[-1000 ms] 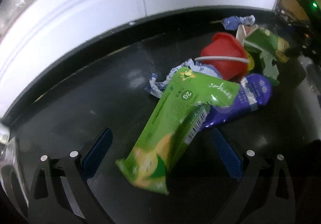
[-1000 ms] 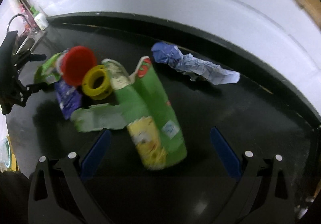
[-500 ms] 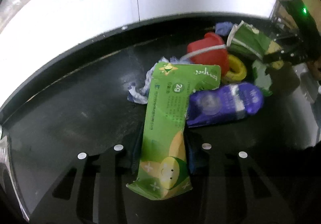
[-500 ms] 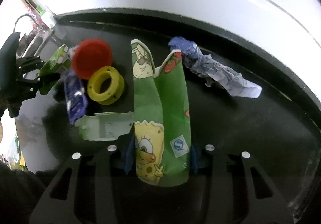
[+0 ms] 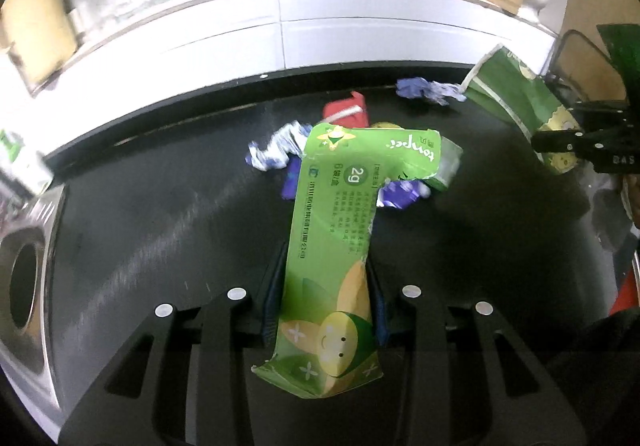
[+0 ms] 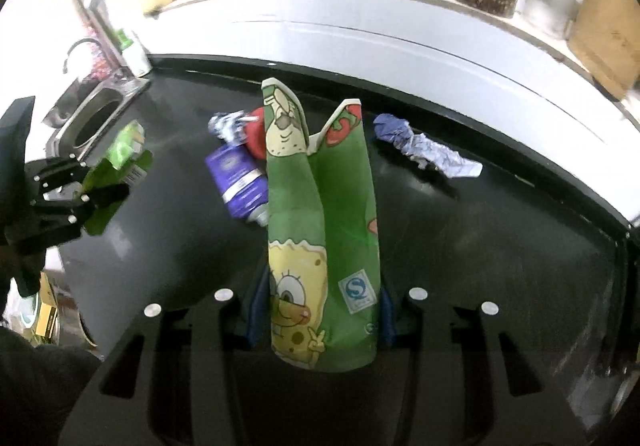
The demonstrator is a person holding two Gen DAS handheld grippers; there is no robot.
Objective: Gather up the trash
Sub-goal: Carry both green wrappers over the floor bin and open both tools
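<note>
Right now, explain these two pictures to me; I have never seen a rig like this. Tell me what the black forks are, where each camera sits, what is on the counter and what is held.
No robot here: a person carries a two-fingered claw in each hand, and a fisheye camera on each looks along its fingers. The black forks at the bottom are those fingers.

Left picture: the left claw is shut on a green wrapper. The right claw shows at that picture's right edge.

Right picture: the right claw is shut on a green cartoon bag.

On the black counter lie a purple packet, a red cup and crumpled blue paper. A sink sits at the far left.
</note>
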